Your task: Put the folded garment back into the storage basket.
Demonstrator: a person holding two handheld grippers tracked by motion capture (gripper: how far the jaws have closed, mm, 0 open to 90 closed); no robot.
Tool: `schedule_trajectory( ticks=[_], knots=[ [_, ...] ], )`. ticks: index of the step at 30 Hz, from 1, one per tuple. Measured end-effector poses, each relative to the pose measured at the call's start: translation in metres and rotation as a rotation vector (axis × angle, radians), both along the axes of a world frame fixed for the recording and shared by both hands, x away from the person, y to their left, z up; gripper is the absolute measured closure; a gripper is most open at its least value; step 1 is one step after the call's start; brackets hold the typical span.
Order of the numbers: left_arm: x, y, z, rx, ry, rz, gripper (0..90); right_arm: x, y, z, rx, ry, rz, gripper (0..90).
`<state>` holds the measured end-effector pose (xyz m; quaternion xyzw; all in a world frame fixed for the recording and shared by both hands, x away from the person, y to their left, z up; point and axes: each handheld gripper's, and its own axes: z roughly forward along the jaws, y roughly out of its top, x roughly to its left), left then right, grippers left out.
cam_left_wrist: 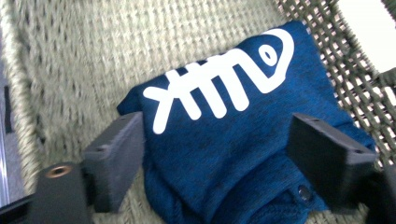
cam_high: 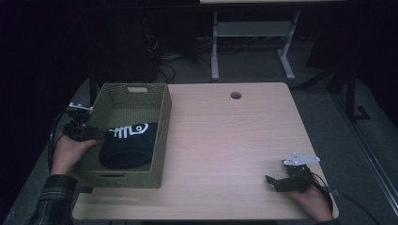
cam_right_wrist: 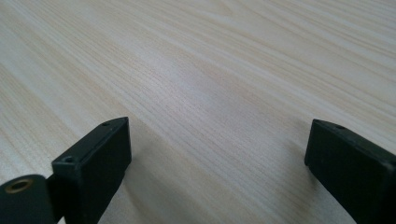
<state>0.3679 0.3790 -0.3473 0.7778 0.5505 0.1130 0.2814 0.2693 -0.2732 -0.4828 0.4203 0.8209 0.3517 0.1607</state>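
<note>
A folded dark blue garment (cam_high: 127, 144) with a white fish-bone print lies in the woven basket (cam_high: 165, 117) at the table's left. My left gripper (cam_high: 104, 135) reaches over the basket's left wall, just above the garment. In the left gripper view the jaws stand wide apart over the blue garment (cam_left_wrist: 224, 135), with no pad pressing on it; my left gripper (cam_left_wrist: 215, 154) is open. My right gripper (cam_high: 271, 181) rests low on the table near the front right corner. In the right gripper view my right gripper (cam_right_wrist: 217, 158) is open, with bare wood between its jaws.
The wooden table (cam_high: 234, 140) has a round cable hole (cam_high: 235, 95) at its far edge. The basket's woven floor (cam_left_wrist: 84, 70) shows beside the garment. Beyond the table stand another desk's white legs (cam_high: 215, 51) and cables on the floor.
</note>
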Motion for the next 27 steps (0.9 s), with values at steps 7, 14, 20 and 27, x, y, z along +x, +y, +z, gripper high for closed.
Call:
schedule_trajectory(
  ticks=[7,14,20,27],
  knots=[
    [-0.005,-0.014,0.009,-0.014,-0.06,-0.028,13.2,0.0,0.0,0.0,0.0,0.001,0.0,6.8],
    [-0.006,-0.036,0.012,-0.043,-0.089,-0.063,13.1,0.0,0.0,0.0,0.0,0.001,-0.001,6.8],
    [-0.006,-0.058,0.014,-0.06,-0.116,-0.099,13.5,0.0,0.0,0.0,0.0,0.001,0.0,6.8],
    [-0.009,-0.088,0.018,-0.064,-0.139,-0.161,13.7,0.0,0.0,0.0,0.0,0.0,0.0,6.8]
  ],
)
